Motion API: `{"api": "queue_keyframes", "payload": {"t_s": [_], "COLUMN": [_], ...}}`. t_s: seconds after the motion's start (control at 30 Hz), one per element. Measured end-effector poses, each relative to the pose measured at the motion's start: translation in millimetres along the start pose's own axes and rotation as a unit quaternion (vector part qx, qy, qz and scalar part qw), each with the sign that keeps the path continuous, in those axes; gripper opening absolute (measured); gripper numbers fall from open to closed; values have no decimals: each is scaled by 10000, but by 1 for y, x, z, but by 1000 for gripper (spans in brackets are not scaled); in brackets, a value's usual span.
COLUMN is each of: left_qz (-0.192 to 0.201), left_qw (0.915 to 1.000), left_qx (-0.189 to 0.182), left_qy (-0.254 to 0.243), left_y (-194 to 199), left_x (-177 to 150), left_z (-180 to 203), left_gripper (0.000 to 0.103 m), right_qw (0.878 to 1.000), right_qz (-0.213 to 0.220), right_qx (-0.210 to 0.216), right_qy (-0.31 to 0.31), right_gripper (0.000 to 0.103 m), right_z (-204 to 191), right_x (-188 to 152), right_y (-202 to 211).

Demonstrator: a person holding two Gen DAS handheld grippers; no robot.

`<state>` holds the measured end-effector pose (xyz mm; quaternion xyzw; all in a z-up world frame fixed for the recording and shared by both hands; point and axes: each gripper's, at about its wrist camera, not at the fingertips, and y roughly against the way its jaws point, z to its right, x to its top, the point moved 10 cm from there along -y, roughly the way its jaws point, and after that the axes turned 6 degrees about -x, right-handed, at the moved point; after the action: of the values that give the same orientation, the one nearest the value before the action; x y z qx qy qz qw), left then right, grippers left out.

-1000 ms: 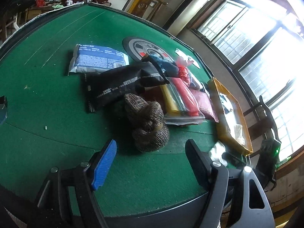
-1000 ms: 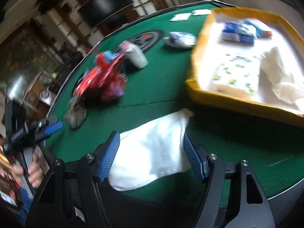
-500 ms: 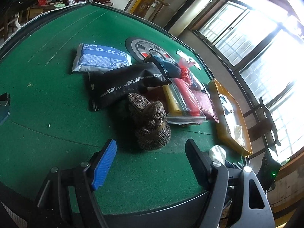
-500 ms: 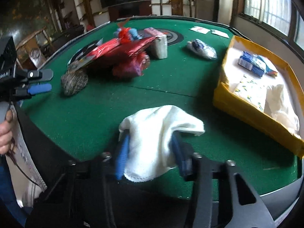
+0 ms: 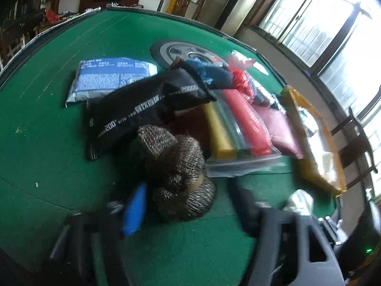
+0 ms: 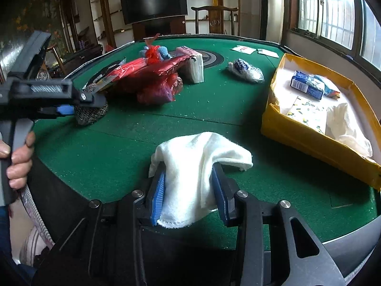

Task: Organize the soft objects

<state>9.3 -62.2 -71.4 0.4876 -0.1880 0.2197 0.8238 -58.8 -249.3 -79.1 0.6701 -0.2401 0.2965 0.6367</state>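
Gripping a white cloth (image 6: 200, 166), the right gripper (image 6: 190, 190) has its jaws pinched narrow on the fabric; we see the cloth bunched between the blue pads (image 6: 158, 193) and draped forward over both fingertips, above the green table (image 6: 119, 157).

Right of this gripper and ahead: a yellow box (image 6: 307, 140), holding a blue carton (image 6: 307, 85), a patterned pack (image 6: 307, 114) and white fabric (image 6: 347, 128).

Ahead and left: a pile with red bags (image 6: 154, 81) and a tissue pack (image 6: 194, 66). A wrapped bundle (image 6: 245, 70) lies ahead, apart from the pile.

The left gripper (image 5: 185, 202) is closing, its jaws narrowing around a knitted hat (image 5: 176, 166). We note the blue pad (image 5: 135, 209) just beside the hat's left flank, the black finger (image 5: 240, 200) right of it; motion blur keeps us from telling whether the pads press on it yet. From the right wrist view, the left gripper's fingers reach the hat at the pile's near edge, with a hand (image 6: 16, 155) on the handle.

Beyond the hat from the left gripper: a black pouch (image 5: 142, 107), a blue-white packet (image 5: 109, 78), and a clear bag (image 5: 238, 138) with yellow and red rolls.
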Motion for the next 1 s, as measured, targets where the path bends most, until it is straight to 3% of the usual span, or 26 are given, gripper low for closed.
{"api": "queue_keyframes", "payload": {"t_s": [0.07,0.37,0.53,0.9,1.0], "left_qz": [87,350,335,1033,1160], "left_qw": [9995,9991,9993,9934,9915], "left_qx": [240,-52,16,31,98], "left_qy": [-184,-223,-135,-492,-584], "left_y": [-3,20,12,34,36], "left_x": [-1,-10,-11,-3,-2], "left_z": [-4,-7,-15,0,3], "left_gripper": [49,49,49,50,50], "right_qw": [10000,10000,10000,9992,9983], "right_qz": [11,29,29,-17,357], "right_qx": [21,42,30,123,387], "right_qy": [-23,-63,-40,-369,-267], "right_gripper": [37,37,37,36,36], "right_z": [0,0,1,3,-12], "right_x": [0,-2,-2,0,18], "right_y": [1,2,2,5,22]}}
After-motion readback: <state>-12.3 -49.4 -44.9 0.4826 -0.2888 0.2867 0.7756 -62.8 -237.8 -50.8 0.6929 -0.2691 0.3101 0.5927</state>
